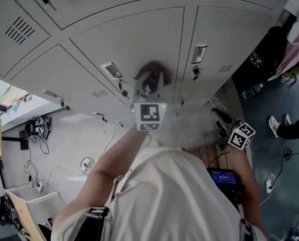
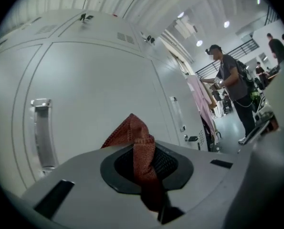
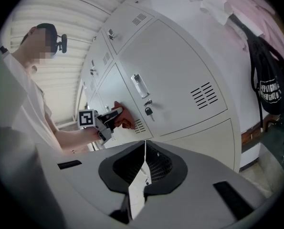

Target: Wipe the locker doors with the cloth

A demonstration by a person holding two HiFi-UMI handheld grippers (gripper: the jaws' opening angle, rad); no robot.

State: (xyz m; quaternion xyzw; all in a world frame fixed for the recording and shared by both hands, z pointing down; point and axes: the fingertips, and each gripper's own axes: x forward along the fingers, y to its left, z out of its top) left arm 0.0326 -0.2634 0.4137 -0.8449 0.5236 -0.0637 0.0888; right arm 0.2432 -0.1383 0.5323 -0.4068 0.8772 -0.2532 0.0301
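Background: a bank of pale grey lockers [image 1: 129, 39] in a workshop hall, seen steeply from above in the head view. Several doors show, and the whole bank cannot be counted. Two doors near the middle each carry a handle plate [image 1: 110, 70] with a key hanging under it. A black bag [image 3: 270, 89] hangs at the far end of the bank.

Task thing: one red cloth [image 1: 152, 69]. It is clamped in the left gripper [image 1: 152, 85], with the jaws closed on its lower part. A bunched fold stands out beyond the jaw tips.

Key relation: the door face lies straight ahead of the left jaws, with the cloth between them and the metal. In the right gripper view the cloth appears pressed against a door [image 3: 110, 87] beside the one with the nearest handle plate, next to a set of vent slots. The left gripper view does not settle whether they touch. The free fold points toward the door, roughly in line with the gripper. A wiping stroke would therefore run across that axis, along the door face.

The right gripper [image 3: 142, 173] has its jaws together with nothing between them. It hangs lower and to the right, well apart from the doors. The left hand is plainly nearer to the work.

Count: one cloth, two grippers. One other person [image 2: 232, 85] stands far down the aisle.
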